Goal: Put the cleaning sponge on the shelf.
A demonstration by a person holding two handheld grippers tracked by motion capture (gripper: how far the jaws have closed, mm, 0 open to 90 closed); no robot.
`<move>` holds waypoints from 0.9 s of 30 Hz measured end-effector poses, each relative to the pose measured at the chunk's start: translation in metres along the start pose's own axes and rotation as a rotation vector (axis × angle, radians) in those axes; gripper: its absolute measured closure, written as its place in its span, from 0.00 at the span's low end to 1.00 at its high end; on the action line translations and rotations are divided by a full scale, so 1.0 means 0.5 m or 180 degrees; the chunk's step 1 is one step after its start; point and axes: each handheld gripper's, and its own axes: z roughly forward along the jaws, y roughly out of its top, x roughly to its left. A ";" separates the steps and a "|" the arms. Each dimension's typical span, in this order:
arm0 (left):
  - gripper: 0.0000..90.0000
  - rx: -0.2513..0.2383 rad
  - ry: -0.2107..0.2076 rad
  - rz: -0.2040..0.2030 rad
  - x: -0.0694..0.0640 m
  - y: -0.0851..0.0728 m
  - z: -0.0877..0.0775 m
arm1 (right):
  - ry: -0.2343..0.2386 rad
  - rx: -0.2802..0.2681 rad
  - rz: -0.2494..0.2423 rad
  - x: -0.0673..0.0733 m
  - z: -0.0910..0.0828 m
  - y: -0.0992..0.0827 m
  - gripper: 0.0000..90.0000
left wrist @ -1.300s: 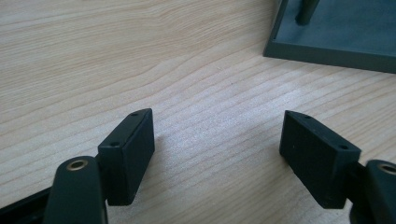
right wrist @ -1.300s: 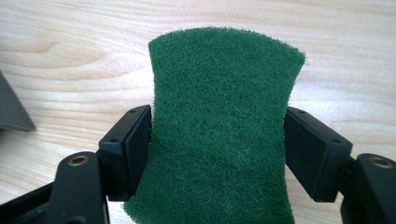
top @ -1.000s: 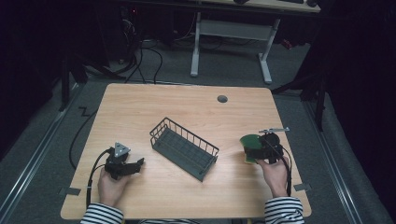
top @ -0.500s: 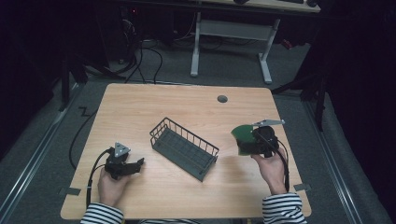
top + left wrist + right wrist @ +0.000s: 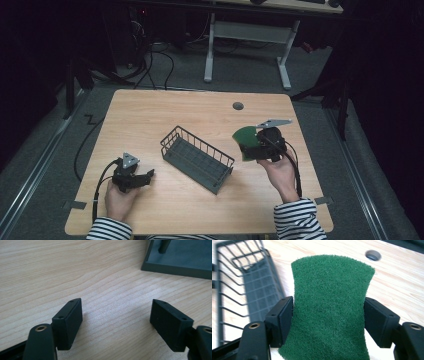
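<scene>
Currently the right gripper (image 5: 256, 149) is pinching a green scouring pad (image 5: 329, 307) in the air beside the wire basket (image 5: 197, 159).
Because the soft pad is bowing between the jaws, it is liable to slip or snag the basket rim. That bowing is showing in the right gripper view, not from above; the left gripper (image 5: 116, 323) is sitting wide open and empty on the tabletop (image 5: 165, 112).

The table (image 5: 200, 110) is pale wood, smooth with fine matt grain. The basket (image 5: 197, 159) at frame centre is thin dark wire. The scouring pad (image 5: 329, 307) looks coarse, fuzzy green fibre, between matt black plastic jaws.
</scene>
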 end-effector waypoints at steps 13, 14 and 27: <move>0.30 -0.0001 -0.0006 -0.0004 0.000 0.000 0.000 | 0.0268 0.0039 -0.0287 0.069 0.040 0.034 0.32; 0.30 -0.0002 -0.0007 -0.0005 0.000 0.000 0.000 | 0.0287 0.0054 -0.0317 0.075 0.043 0.037 0.32; 0.30 -0.0004 -0.0007 -0.0009 0.000 0.000 0.000 | 0.0475 0.0220 -0.0583 0.134 0.096 0.060 0.32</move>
